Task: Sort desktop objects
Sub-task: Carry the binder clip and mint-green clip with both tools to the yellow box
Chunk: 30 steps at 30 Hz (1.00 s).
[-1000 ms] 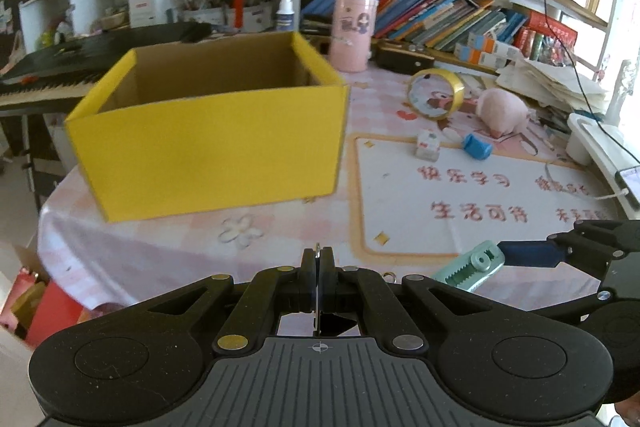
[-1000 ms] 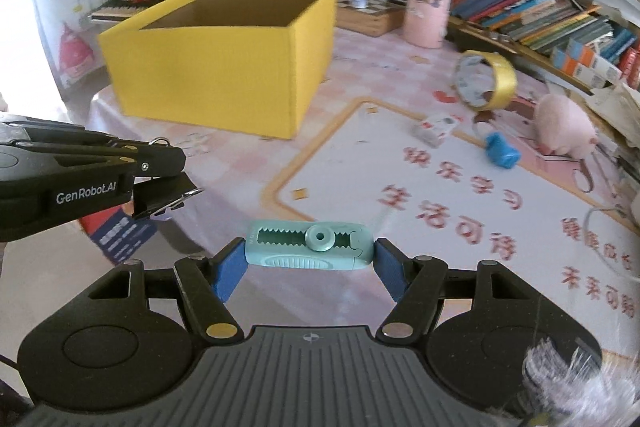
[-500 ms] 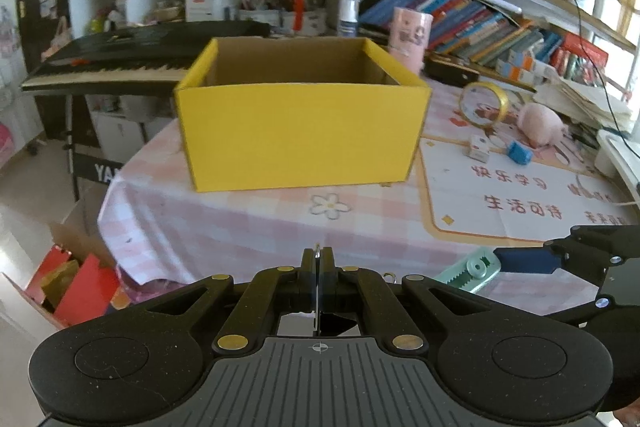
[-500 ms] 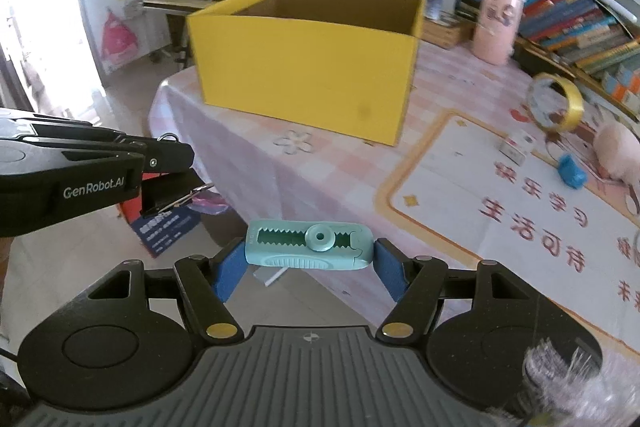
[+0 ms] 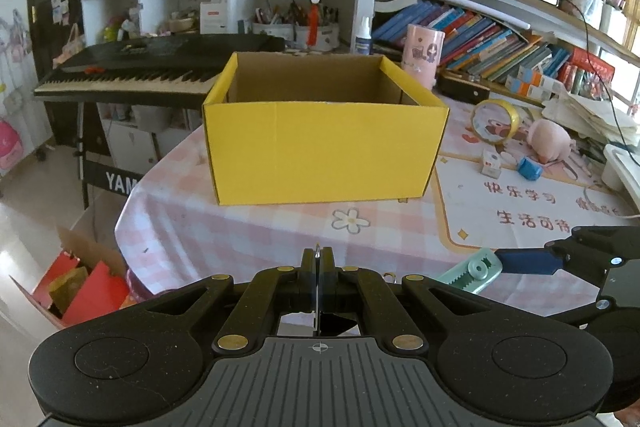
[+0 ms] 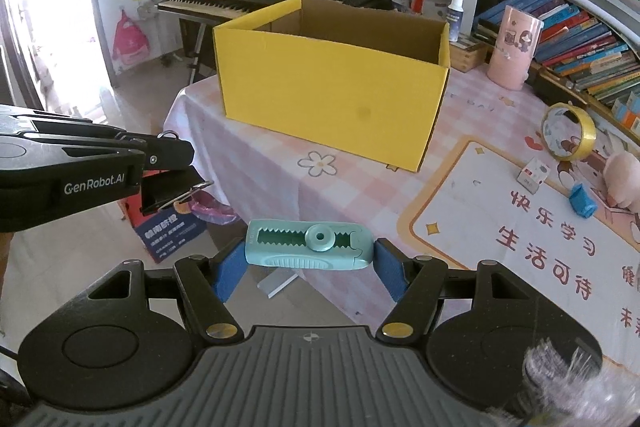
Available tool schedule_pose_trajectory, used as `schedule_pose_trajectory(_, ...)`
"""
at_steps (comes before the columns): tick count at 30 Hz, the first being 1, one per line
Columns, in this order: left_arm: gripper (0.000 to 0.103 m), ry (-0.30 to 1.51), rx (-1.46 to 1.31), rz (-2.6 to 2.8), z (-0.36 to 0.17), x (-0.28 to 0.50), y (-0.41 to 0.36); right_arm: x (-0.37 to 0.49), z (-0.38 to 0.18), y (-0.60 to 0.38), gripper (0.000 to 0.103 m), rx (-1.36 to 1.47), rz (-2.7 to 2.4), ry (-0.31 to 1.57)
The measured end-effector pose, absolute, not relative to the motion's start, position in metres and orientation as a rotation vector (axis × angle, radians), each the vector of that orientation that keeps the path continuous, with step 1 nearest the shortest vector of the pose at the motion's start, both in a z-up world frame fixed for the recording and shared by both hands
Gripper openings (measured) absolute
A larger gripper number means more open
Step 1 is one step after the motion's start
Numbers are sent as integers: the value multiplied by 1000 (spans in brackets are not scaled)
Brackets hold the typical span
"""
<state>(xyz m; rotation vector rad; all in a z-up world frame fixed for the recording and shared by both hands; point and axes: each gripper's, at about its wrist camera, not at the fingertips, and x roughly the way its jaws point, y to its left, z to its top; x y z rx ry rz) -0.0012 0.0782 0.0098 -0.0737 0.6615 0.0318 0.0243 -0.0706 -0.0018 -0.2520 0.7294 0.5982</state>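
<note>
An open yellow cardboard box (image 5: 324, 147) (image 6: 332, 95) stands on the pink checked tablecloth, its inside mostly hidden. My right gripper (image 6: 310, 249) is shut on a teal utility knife (image 6: 310, 245), held off the table's near edge; the knife also shows in the left wrist view (image 5: 470, 273). My left gripper (image 5: 318, 263) is shut on a thin metal binder clip (image 5: 317, 291), left of the right gripper (image 5: 560, 259). The left gripper also shows in the right wrist view (image 6: 172, 167). A yellow tape roll (image 6: 568, 133), a small white box (image 6: 532, 175), a blue sharpener (image 6: 582, 201) and a pink plush (image 5: 550, 141) lie on the table's right.
A desk mat (image 6: 520, 227) with red characters covers the right part of the table. A pink cylinder (image 6: 514, 53) stands behind the box. Bookshelves (image 5: 500, 39) run along the back, a keyboard piano (image 5: 152, 67) is at the left. Red boxes (image 5: 80, 287) sit on the floor.
Both grippers have pulled back from the table and risen; the box and table look farther away. Each still holds its object.
</note>
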Motion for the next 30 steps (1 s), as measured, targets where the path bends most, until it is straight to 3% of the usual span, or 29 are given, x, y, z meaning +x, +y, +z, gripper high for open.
schedule_pose_trajectory(16,0,597,-44,9,26,17,85,39,9,-67,66,-231,550,695)
schedule_pose_trajectory(30,0,480,-38,13,55,65,90,86,60,-72,66,-194,499,562)
